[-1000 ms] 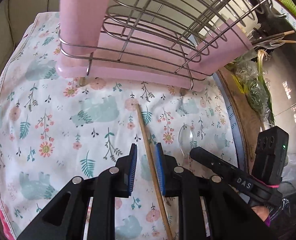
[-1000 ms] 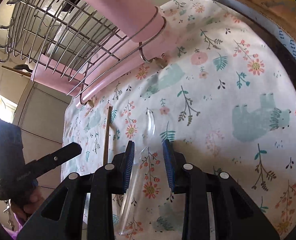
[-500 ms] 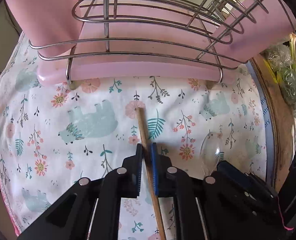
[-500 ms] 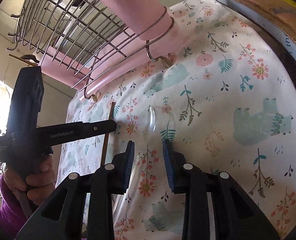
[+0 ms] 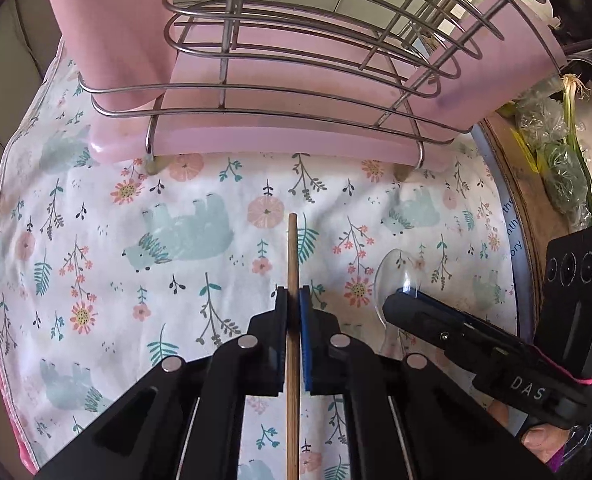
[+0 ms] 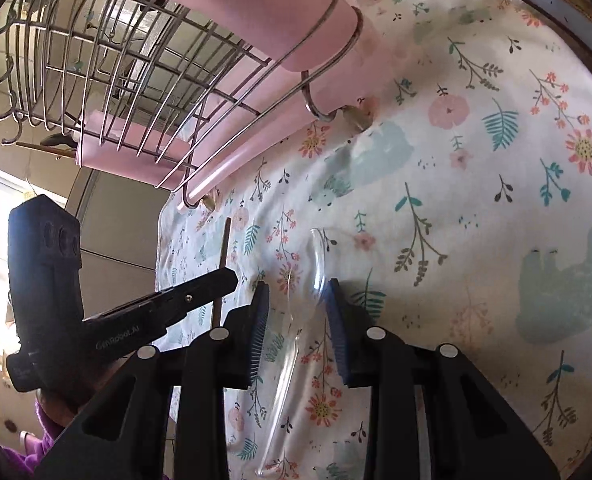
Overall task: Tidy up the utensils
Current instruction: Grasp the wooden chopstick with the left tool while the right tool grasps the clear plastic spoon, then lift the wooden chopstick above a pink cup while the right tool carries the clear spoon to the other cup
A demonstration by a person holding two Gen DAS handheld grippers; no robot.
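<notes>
Left gripper (image 5: 294,300) jaws have closed onto the chopstick (image 5: 292,264) since before.
We see right gripper (image 6: 296,300) jaws apart astride clear spoon (image 6: 315,256); floral cloth (image 5: 96,240) covers table, pink rack (image 5: 296,80) behind.

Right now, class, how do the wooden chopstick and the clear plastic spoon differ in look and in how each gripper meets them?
The chopstick is opaque brown and straight; the spoon is transparent with a curved bowl. The left gripper is shut on the chopstick; the right gripper straddles the spoon, open. Both lie on the floral cloth.
</notes>
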